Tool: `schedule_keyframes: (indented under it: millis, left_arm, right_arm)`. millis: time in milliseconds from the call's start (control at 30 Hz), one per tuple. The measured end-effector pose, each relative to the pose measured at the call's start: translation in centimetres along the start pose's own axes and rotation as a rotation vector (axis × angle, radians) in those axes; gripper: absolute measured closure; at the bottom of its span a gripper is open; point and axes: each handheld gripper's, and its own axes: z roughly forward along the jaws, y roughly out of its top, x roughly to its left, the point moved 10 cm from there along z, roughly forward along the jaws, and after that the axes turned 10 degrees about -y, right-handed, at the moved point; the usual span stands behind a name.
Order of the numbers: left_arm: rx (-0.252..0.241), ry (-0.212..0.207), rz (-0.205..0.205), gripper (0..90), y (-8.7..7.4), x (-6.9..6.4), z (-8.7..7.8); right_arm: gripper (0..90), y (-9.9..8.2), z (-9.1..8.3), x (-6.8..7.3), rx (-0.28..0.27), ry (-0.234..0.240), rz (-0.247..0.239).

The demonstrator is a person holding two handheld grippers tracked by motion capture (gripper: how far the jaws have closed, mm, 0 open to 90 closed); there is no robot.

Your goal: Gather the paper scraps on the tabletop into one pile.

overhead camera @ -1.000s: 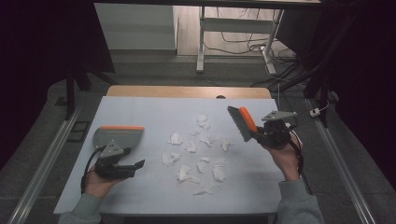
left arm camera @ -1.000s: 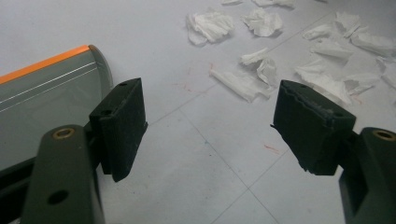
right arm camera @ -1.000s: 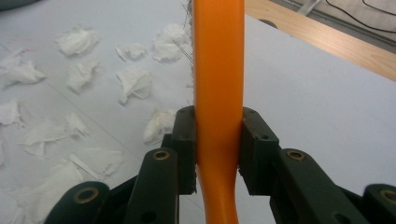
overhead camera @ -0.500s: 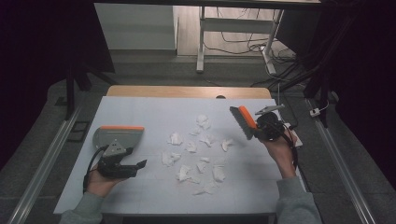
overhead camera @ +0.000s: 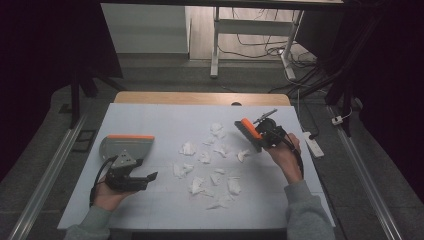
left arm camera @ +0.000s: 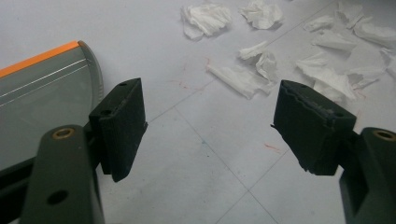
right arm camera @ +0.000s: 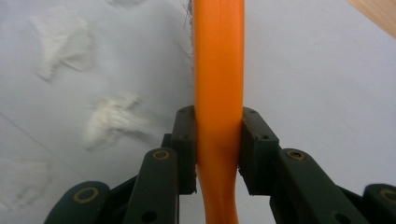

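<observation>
Your right gripper (overhead camera: pixel 261 136) has its jaws pinched tight on the orange handle of the brush (right arm camera: pixel 218 88), which runs straight up between them; the bristles show just left of the handle at the top of the right gripper view. In the high view the brush head sits beyond the jaws, beside the far right scraps (overhead camera: pixel 216 150). Right of those jaws the bench (right arm camera: pixel 317 70) is bare, with its wooden edge at the top corner; left of them lie blurred scraps.

Your left gripper (overhead camera: pixel 131 176) has its jaws spread wide with nothing between them, only bare bench below. The dustpan (left arm camera: pixel 44 107) lies just outside the left-hand jaw, grey with an orange lip; whether that jaw touches it you cannot tell. The scraps lie ahead of the jaws and toward the right-hand one, the nearest a short way off its tip.
</observation>
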Motion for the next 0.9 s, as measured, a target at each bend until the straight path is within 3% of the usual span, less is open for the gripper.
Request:
schedule_keyframes:
  millis: [167,333,500,567,633,767,900]
  left_arm:
    - [-0.008,-0.016,-0.004,26.2,0.1,-0.1,-0.1]
    - [-0.017,-0.015,-0.009,26.2,0.1,0.0,-0.3]
    - [-0.013,-0.015,-0.006,26.2,0.1,0.0,-0.2]
    - [-0.015,-0.016,-0.006,26.2,0.1,0.0,-0.3]
    - [-0.017,-0.016,-0.007,26.3,0.1,0.0,-0.3]
    - [-0.018,-0.014,-0.011,26.4,0.1,0.1,-0.4]
    - [-0.013,-0.014,-0.013,26.5,0.1,0.2,-0.3]
  right_arm:
    - [70.3,0.4,-0.1,2.2,0.015,0.022,-0.073]
    - [70.4,0.9,-0.6,4.4,0.011,0.056,-0.115]
    - [70.4,1.6,-1.7,7.1,-0.028,0.161,-0.140]
    - [70.4,2.0,-2.5,7.9,-0.057,0.229,-0.124]
    - [70.4,2.7,-3.4,7.7,-0.111,0.270,-0.088]
    - [70.3,3.1,-4.4,5.7,-0.162,0.183,-0.060]
    - [70.3,3.0,-4.1,4.4,-0.176,0.150,-0.028]
